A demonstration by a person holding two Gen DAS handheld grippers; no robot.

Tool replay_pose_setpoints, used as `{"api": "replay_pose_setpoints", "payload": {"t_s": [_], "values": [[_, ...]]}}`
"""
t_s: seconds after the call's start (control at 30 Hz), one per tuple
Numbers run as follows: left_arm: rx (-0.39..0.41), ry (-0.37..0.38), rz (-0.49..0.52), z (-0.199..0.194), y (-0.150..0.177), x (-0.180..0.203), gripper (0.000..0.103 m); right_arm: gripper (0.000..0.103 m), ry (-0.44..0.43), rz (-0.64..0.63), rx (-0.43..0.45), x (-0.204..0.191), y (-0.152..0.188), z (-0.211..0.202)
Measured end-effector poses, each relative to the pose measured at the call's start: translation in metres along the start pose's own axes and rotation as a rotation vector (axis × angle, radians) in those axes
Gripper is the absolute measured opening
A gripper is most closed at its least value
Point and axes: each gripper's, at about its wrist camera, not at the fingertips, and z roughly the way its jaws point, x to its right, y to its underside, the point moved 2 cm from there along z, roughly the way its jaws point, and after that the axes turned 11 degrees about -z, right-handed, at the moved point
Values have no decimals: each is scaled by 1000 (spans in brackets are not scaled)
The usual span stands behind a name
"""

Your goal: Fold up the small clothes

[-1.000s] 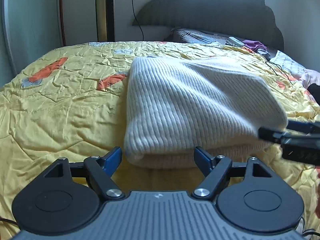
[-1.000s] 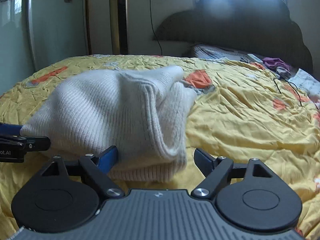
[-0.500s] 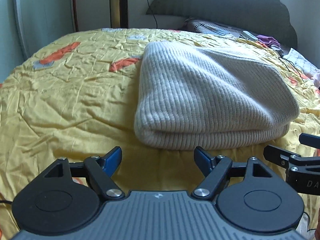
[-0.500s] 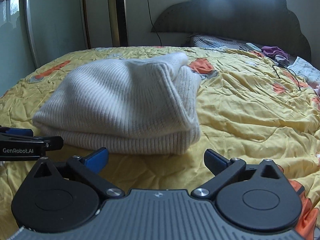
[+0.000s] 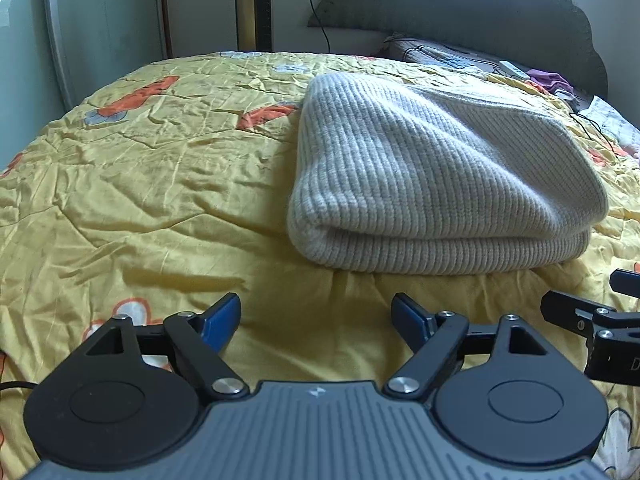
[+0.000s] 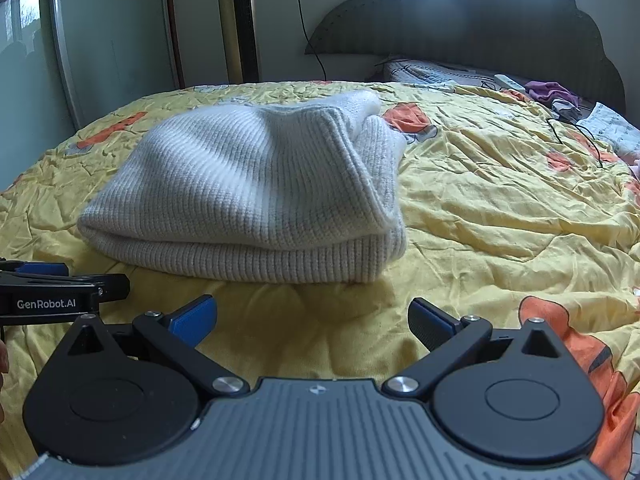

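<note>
A cream ribbed knit garment (image 5: 432, 176) lies folded in a thick bundle on the yellow bedspread (image 5: 160, 208); it also shows in the right wrist view (image 6: 256, 192). My left gripper (image 5: 316, 316) is open and empty, a short way in front of the bundle's near edge. My right gripper (image 6: 312, 320) is open and empty, also just short of the bundle. The right gripper shows at the right edge of the left wrist view (image 5: 592, 320). The left gripper shows at the left edge of the right wrist view (image 6: 60, 288).
A dark headboard (image 6: 480, 28) and pillows (image 6: 432, 72) are at the far end. A purple cloth (image 6: 548, 90), a white remote (image 6: 508, 80) and a black cable (image 6: 576, 136) lie at the far right. A gold tower fan (image 6: 238, 20) stands by the wall.
Both grippers have let go of the knit bundle and drawn back from it. The bundle has settled flat on the bedspread.
</note>
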Motion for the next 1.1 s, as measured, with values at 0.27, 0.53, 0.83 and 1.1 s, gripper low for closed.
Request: {"api": "replay_pose_setpoints", "payload": {"t_s": [0.27, 0.53, 0.83, 1.1], "values": [[40, -34, 39, -5, 13, 4, 84, 103, 26, -11, -36, 5, 10, 13], [63, -44, 36, -6, 19, 4, 87, 103, 26, -31, -39, 4, 15, 18], [76, -54, 19, -4, 23, 2, 100, 103, 22, -33, -14, 5, 21, 18], [87, -54, 14, -3, 26, 2, 103, 103, -20, -56, 17, 9, 23, 17]]}}
